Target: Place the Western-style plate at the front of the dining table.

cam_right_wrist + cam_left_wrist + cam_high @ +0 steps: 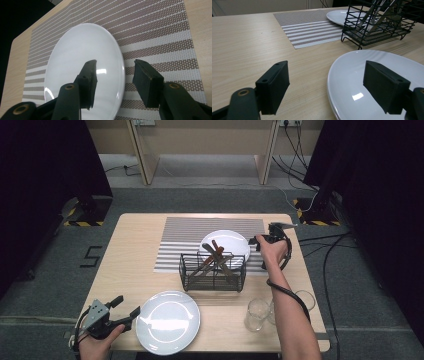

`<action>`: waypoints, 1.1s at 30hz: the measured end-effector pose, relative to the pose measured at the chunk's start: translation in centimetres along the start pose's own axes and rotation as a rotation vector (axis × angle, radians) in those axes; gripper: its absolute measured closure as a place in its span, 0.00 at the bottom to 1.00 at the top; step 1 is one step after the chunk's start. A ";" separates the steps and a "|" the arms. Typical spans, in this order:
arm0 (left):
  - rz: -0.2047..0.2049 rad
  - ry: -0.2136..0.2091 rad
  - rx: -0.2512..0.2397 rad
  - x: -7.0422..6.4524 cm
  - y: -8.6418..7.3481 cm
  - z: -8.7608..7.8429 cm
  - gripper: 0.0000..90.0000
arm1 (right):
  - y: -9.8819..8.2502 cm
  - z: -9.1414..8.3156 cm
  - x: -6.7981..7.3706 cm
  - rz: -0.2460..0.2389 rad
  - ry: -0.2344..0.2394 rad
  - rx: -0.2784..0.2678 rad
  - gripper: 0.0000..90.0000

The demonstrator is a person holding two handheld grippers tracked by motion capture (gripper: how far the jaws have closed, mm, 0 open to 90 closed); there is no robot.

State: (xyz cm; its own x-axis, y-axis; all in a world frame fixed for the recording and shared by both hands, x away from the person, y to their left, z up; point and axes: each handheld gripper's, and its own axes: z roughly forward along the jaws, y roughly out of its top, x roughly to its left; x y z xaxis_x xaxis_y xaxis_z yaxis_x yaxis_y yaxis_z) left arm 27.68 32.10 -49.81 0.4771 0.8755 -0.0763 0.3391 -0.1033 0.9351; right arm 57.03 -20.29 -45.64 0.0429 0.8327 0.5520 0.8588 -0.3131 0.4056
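A white plate (231, 241) lies on the striped placemat (200, 227) at the back of the table. My right gripper (257, 242) hovers at its right edge. In the right gripper view this gripper (113, 80) is open, one jaw over the plate (82, 62) and the other over the mat (160, 47), with neither pad touching. A second white plate (167, 322) sits at the front left. My left gripper (127, 305) stands open beside its left rim. In the left gripper view its (325, 83) jaws straddle that plate's rim (332, 75) without gripping it.
A black wire basket (212, 272) with several utensils stands mid-table, just in front of the far plate. Two clear glasses (257, 314) (305, 300) stand at the front right, by the person's right forearm. Cables run across the floor to the right.
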 end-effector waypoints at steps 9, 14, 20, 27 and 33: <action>-0.009 -0.017 -0.011 -0.1 0.6 0.2 0.23 | -0.5 -0.8 -0.3 -0.013 0.004 0.002 0.58; -0.006 -0.037 -0.012 -0.1 1.2 0.2 0.23 | -0.7 -1.5 -0.2 -0.019 0.008 -0.007 0.58; -0.010 -0.075 -0.024 -0.4 2.3 0.6 0.22 | -1.2 -2.8 0.2 -0.038 0.018 -0.017 0.58; 0.024 -0.110 -0.044 -1.1 4.0 1.2 0.23 | -1.9 -3.8 0.4 -0.059 0.025 -0.025 0.58; 0.051 -0.149 -0.068 -1.9 5.8 2.0 0.23 | -2.7 -4.9 0.9 -0.097 0.032 -0.045 0.58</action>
State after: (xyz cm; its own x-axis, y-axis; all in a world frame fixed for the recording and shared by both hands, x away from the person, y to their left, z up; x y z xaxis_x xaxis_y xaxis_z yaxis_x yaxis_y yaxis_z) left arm 30.34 28.90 -44.91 0.6091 0.7896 -0.0735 0.2576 -0.1093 0.9600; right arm 52.27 -20.92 -42.70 -0.0558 0.8453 0.5314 0.8341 -0.2531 0.4902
